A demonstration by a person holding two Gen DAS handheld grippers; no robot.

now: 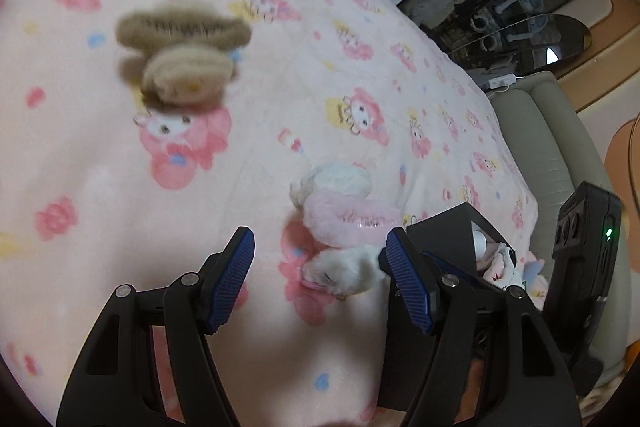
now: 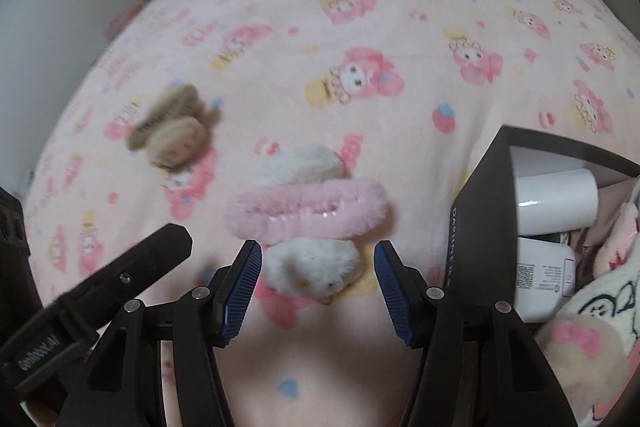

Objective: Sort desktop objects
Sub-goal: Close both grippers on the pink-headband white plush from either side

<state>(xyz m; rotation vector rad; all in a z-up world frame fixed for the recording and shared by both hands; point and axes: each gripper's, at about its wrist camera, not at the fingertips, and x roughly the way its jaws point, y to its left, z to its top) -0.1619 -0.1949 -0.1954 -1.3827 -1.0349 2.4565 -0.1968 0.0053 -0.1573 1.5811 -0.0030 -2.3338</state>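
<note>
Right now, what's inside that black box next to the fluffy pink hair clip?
The black box holds a white cylinder, a white device with a printed label and soft plush things with pink patches. Anything underneath them is covered, so it can't be seen.

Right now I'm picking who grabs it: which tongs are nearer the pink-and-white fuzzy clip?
Right. The right tongs are open with the pink-and-white fuzzy clip just ahead between the fingers. The left tongs are open too, but the clip sits off toward their right finger.
</note>
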